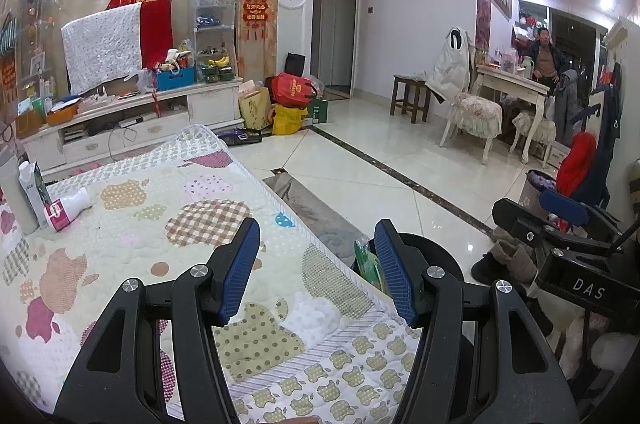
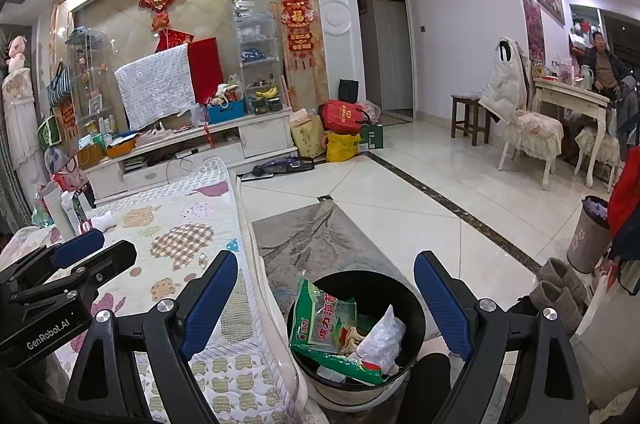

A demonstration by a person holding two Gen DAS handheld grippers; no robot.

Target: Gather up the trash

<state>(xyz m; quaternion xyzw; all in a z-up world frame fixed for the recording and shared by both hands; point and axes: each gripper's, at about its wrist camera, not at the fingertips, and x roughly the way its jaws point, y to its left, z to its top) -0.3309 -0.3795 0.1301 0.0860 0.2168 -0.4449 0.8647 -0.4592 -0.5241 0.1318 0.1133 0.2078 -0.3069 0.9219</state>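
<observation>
A black trash bin [image 2: 416,308] stands on the floor beside the quilt-covered table [image 2: 172,236]. It holds a green snack bag [image 2: 320,324] and a crumpled white wrapper [image 2: 380,340]. My right gripper [image 2: 326,300] is open and empty, just above the bin. My left gripper [image 1: 316,268] is open and empty over the table's near corner; the bin [image 1: 440,256] and green bag [image 1: 366,260] show past the edge. A white bottle with a pink label [image 1: 66,209] lies on its side at the table's far left, beside an upright carton [image 1: 34,189].
A grey rug [image 2: 316,240] lies on the tiled floor beyond the bin. A TV cabinet [image 2: 192,147] with clutter stands behind the table. Bags [image 2: 340,127] sit by the wall. A second bin [image 2: 588,236] and boots [image 2: 560,284] stand at right. A man [image 2: 604,67] sits at a far desk.
</observation>
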